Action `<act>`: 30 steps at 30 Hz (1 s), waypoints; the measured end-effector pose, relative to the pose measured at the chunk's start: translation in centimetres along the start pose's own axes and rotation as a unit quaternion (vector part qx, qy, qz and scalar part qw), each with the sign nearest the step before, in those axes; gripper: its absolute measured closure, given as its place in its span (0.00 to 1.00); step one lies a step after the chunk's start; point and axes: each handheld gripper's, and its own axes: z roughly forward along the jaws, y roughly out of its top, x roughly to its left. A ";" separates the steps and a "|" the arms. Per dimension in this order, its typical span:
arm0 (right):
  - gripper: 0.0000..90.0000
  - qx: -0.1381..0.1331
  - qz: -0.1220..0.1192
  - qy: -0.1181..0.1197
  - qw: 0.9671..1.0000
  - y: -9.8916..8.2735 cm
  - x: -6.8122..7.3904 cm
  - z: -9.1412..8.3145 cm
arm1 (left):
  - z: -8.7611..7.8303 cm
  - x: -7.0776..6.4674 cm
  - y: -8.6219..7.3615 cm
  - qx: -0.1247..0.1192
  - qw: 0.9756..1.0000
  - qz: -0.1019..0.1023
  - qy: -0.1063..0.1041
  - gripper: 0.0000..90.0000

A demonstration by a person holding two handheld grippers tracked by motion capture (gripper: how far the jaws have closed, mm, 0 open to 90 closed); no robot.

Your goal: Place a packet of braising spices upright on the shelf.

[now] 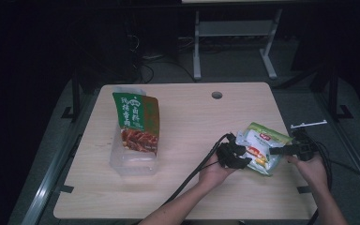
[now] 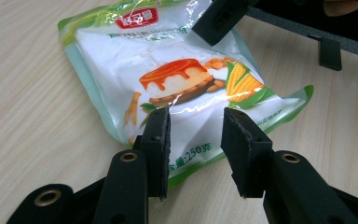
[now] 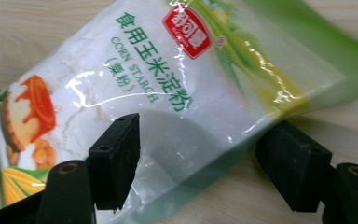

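A corn starch bag [image 1: 261, 144], white with green edges and a pudding picture, lies at the table's right between both grippers. My left gripper [image 1: 236, 157] comes at its near-left end. In the left gripper view its pads [image 2: 159, 140] stand on either side of the bag's [image 2: 168, 70] bottom edge, and the film fills the gap and touches both. My right gripper [image 1: 281, 150] reaches from the right. In the right gripper view its jaws are wide: one pad [image 3: 116, 154] over the bag's [image 3: 168, 107] face, the other beside its green edge, not pressing.
A clear plastic box [image 1: 133, 159] stands at the table's left with a green and brown snack bag [image 1: 137, 123] leaning in it. A round cable hole [image 1: 217, 95] is near the far edge. Black cables trail from both grippers towards the near edge.
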 end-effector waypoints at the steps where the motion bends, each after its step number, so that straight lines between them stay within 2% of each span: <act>1: 0.35 0.004 -0.002 0.008 1.000 0.1 0.0 0.1 | 0.0 0.0 0.0 0.000 1.000 -0.001 -0.001 0.68; 4: 0.38 0.008 -0.002 0.013 1.000 0.2 0.1 0.5 | -0.1 0.2 0.1 0.008 1.000 0.001 -0.005 0.69; 10: 0.59 0.006 -0.004 0.053 0.999 0.2 0.0 0.8 | 0.2 0.1 0.1 0.011 1.000 -0.002 -0.009 0.69; 15: 0.77 0.009 -0.014 0.075 0.997 0.2 0.4 1.0 | 0.2 -0.1 0.2 0.017 1.000 0.011 -0.006 0.68; 19: 0.89 0.007 -0.038 0.065 0.997 0.4 1.0 1.2 | 0.2 -0.2 0.2 0.016 1.000 0.008 -0.006 0.68; 22: 0.92 0.004 -0.048 0.056 0.997 0.5 1.4 1.2 | 0.2 -0.3 0.2 0.019 1.000 0.005 -0.008 0.67; 25: 0.96 -0.003 -0.065 0.047 0.997 0.7 2.0 0.8 | -0.2 -0.3 0.1 0.025 1.000 0.014 -0.004 0.64; 30: 0.97 -0.028 -0.093 0.045 0.994 1.4 3.7 -0.6 | -1.3 -0.3 -0.3 0.015 1.000 0.018 0.003 0.63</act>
